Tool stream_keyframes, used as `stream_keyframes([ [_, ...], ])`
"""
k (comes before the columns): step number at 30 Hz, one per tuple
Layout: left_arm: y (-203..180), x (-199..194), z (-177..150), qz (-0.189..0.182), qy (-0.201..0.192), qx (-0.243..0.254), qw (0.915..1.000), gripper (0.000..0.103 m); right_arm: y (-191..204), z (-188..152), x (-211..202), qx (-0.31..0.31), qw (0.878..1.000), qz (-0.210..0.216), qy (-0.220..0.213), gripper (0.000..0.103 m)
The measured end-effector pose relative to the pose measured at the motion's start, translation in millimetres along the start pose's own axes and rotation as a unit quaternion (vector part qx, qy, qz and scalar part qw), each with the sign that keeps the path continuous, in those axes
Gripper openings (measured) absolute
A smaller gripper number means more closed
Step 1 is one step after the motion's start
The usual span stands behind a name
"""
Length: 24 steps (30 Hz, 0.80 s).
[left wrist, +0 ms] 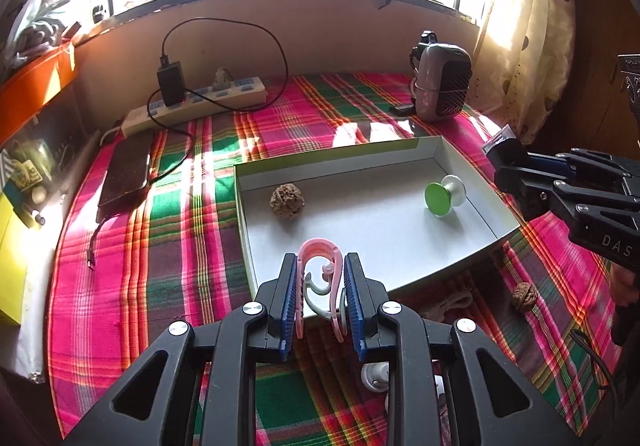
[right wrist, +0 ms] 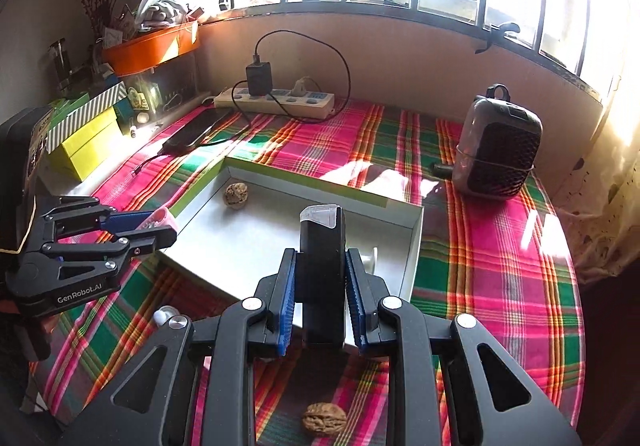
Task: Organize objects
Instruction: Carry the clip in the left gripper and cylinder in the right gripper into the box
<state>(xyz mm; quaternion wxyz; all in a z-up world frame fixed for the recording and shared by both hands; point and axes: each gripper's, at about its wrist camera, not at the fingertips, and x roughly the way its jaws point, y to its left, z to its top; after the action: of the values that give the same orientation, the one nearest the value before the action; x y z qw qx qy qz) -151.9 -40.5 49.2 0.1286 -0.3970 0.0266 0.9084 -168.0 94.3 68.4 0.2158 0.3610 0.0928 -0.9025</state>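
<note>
My left gripper (left wrist: 320,261) is shut on a pink curved ear hook with a grey inner loop (left wrist: 318,247), held above the near edge of a shallow white tray (left wrist: 360,222). The tray holds a rough brown nut (left wrist: 287,201) and a green-and-white knob (left wrist: 442,198). My right gripper (right wrist: 321,255) is shut on an upright black stick-shaped device with a clear cap (right wrist: 322,246), over the tray's (right wrist: 248,242) near right corner. In the left wrist view the right gripper (left wrist: 510,174) comes in from the right. The right wrist view shows my left gripper (right wrist: 162,226) at the left.
A walnut (left wrist: 524,296) and a white earbud (left wrist: 374,376) lie on the plaid cloth in front of the tray. At the back are a power strip (left wrist: 192,102) with a charger, a dark phone (left wrist: 126,170) and a small grey fan heater (left wrist: 442,80). Yellow boxes (right wrist: 86,148) stand left.
</note>
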Motion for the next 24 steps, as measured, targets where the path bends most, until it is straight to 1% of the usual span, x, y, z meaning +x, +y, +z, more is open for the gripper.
stream_keyframes([
  [5, 3, 14, 11, 0.002, 0.006, -0.003, 1.0, 0.021, -13, 21, 21, -0.019, 1.0, -0.014, 0.007, 0.024],
  [10, 4, 30, 18, 0.003, 0.016, -0.007, 0.9998, 0.021, -18, 32, 49, -0.042, 0.998, -0.017, 0.032, 0.024],
  [15, 6, 44, 20, 0.006, 0.028, -0.006, 0.9996, 0.021, -19, 36, 76, -0.07, 0.996, -0.011, 0.06, 0.024],
  [24, 7, 62, 21, 0.006, 0.043, -0.008, 0.999, 0.021, -15, 35, 105, -0.11, 0.99, -0.006, 0.087, 0.024],
])
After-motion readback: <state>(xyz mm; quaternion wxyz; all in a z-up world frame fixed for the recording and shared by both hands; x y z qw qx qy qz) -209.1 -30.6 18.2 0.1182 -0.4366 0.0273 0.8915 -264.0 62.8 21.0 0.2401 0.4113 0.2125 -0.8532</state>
